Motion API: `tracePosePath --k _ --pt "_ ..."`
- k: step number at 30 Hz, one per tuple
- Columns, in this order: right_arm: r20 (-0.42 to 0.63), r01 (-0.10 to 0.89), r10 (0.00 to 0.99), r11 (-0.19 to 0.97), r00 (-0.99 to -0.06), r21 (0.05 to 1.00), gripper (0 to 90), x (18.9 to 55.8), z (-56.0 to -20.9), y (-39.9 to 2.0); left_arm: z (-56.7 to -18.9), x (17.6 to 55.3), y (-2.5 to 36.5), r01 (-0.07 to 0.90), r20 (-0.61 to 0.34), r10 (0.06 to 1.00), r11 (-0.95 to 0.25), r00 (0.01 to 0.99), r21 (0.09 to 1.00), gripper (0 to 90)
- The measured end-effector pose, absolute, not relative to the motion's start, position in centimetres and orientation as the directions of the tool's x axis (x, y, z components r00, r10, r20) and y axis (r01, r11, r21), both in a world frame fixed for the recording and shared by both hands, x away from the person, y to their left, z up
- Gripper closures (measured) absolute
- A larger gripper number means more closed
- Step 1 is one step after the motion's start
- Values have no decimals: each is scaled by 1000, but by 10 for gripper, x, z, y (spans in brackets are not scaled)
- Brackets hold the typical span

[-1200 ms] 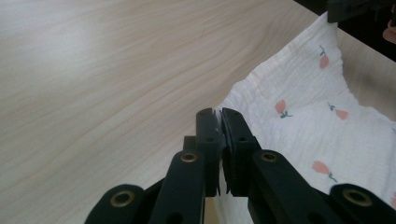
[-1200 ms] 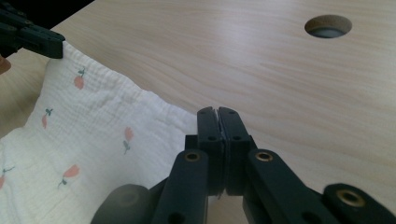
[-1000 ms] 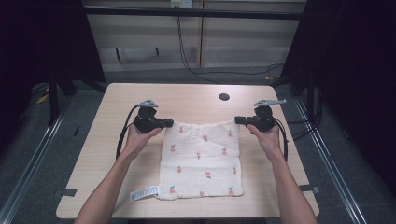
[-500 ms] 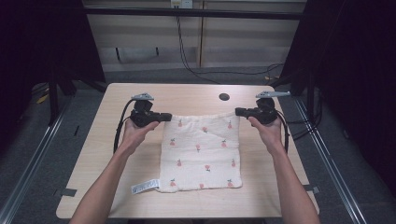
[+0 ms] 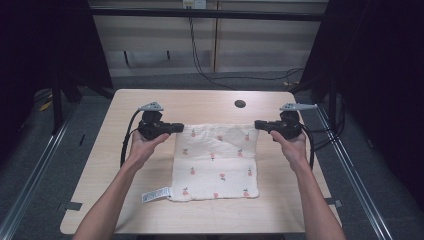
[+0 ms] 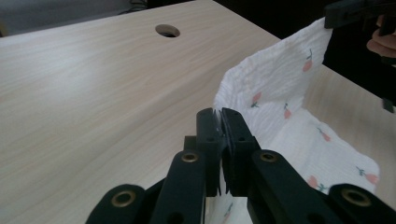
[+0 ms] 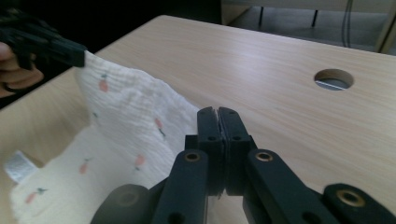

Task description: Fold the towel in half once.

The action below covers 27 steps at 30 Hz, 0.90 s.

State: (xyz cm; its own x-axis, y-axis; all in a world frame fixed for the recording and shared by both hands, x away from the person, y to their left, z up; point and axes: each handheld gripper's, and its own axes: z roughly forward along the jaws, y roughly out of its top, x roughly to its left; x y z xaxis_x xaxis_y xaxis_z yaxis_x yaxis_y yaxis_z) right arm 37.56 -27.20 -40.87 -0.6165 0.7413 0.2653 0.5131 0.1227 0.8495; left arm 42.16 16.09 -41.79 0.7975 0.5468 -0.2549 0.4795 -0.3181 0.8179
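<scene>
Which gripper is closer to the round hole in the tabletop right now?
Right. The right gripper sits just below the hole; the left gripper is farther off.

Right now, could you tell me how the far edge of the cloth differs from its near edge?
The cloth's far edge is lifted and stretched between the left gripper and right gripper; the near edge lies flat on the table. The near edge carries a label. Both show the fruit print.
</scene>
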Motion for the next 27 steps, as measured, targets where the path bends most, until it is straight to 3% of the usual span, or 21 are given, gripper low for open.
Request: tracePosePath --k 27 --pt "218 490 692 222 -689 843 890 299 -424 -267 -440 341 181 457 -251 495 -354 832 816 869"
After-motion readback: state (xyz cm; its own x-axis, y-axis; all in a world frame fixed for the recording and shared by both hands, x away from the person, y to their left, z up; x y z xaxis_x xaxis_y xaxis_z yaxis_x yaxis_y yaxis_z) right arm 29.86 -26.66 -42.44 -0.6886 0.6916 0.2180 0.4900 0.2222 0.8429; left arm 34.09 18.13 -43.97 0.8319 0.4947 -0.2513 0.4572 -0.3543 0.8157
